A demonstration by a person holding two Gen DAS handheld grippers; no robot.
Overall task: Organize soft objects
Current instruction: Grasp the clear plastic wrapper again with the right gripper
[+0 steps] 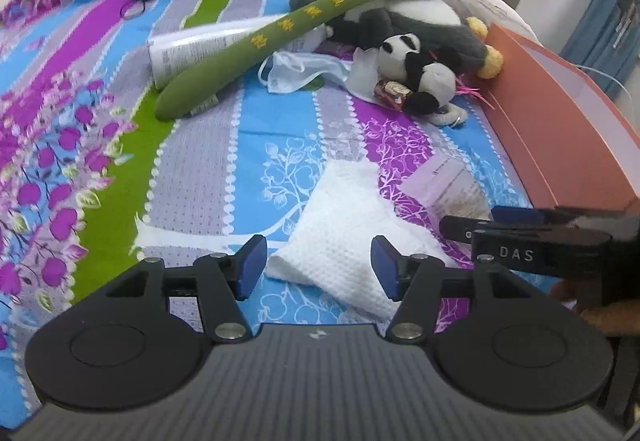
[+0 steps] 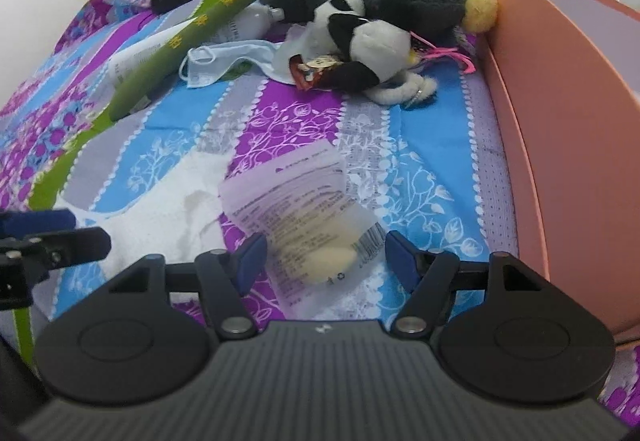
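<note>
The left tool hangs open above the bed, its blue pads apart and pressing on nothing. Between and just beyond them lies a white cloth, flat on the patterned sheet. The right tool is open as well, jaws wide, with a clear packet lying on the sheet between its pads, which do not grip it. In the right wrist view the cloth sits just left of the packet, touching or nearly so.

Farther up the bed lies a heap of soft toys: a small panda with a red wrapper at its front, a bigger grey-and-white plush behind it, and a long green plush draped across them. A face mask lies near the panda, a white tube under the green plush. An orange box stands along the right edge, against the plush.
</note>
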